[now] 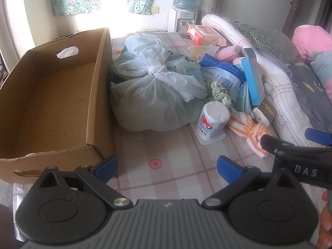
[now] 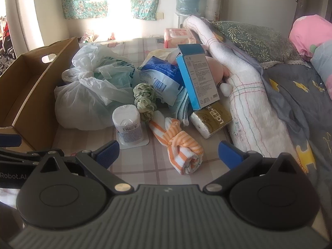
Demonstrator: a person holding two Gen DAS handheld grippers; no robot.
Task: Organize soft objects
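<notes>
- The orange-and-white striped knotted cloth [image 2: 178,145] is a soft towel or sock twisted into a knot at its middle, one rolled end pointing toward the right wrist camera; it lies on the pale checked bed sheet [image 2: 145,166].
- Behind it sit a green ruffled fabric scrunchie [image 2: 145,99], a tied translucent white plastic bag [image 1: 149,91] stuffed with something soft, and a white wrapped tissue roll with red print [image 1: 213,120].
- An open brown cardboard box [image 1: 54,103], empty inside, stands at the left, touching the plastic bag.
- A tall light-blue carton [image 2: 197,76] leans in the pile against a long white plush pillow with coloured stitching [image 2: 249,95].
- The right gripper [image 2: 168,153] has its blue-tipped jaws spread wide with nothing between them; the striped cloth's rolled end lies in the gap just ahead, though whether it reaches between the tips is hard to judge through the fisheye.
- The left gripper [image 1: 167,167] is likewise released, jaws wide apart over bare sheet, its left tip just beside the box's near corner, the tissue roll ahead.
</notes>
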